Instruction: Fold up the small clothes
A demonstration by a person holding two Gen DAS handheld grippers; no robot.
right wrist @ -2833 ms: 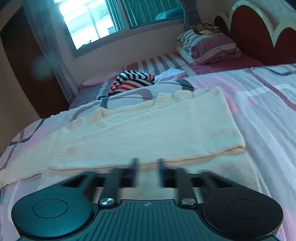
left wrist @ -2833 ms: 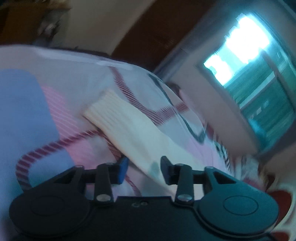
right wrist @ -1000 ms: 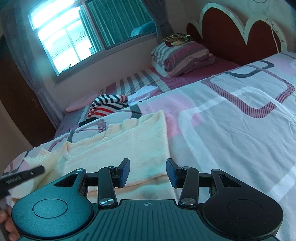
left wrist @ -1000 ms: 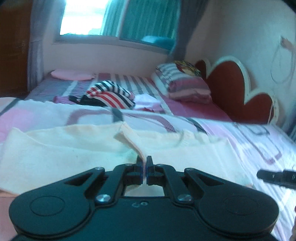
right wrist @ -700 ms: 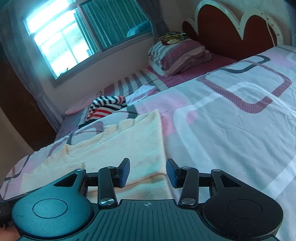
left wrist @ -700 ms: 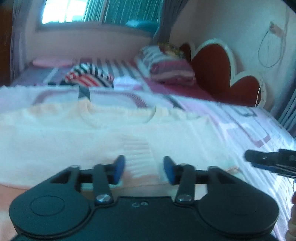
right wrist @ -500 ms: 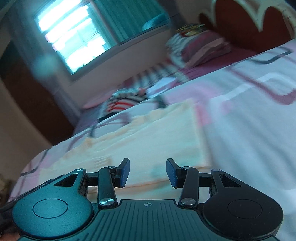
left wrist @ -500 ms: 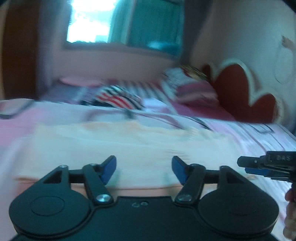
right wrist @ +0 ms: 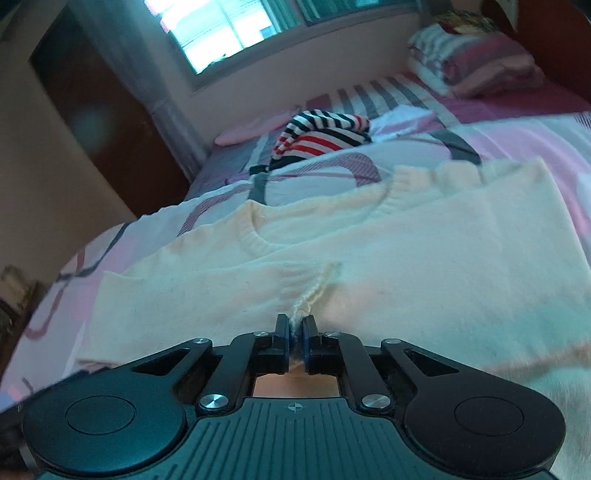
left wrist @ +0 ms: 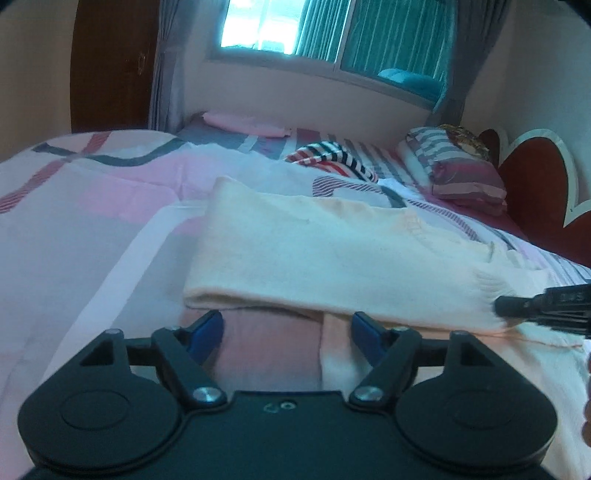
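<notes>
At lower centre, the left gripper (left wrist: 287, 331) angles down, jaws apart, empty, before the cream sweater (left wrist: 332, 254) spread mid-frame on the bed (left wrist: 92, 206). The right gripper (right wrist: 294, 341), open half a second ago, has just clamped onto the sweater's ribbed cuff (right wrist: 314, 288).

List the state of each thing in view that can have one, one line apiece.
Cream sweater: flat on the bed, sleeves folded in, near edge pinched.
Right tongs: just closed, shut on the sweater's edge.
Left tongs: open, cloth between, pads not pressing.
Striped garment: bunched, unfolded.
Pillows: stacked by the headboard.
Curtains: drawn across part of the window.
</notes>
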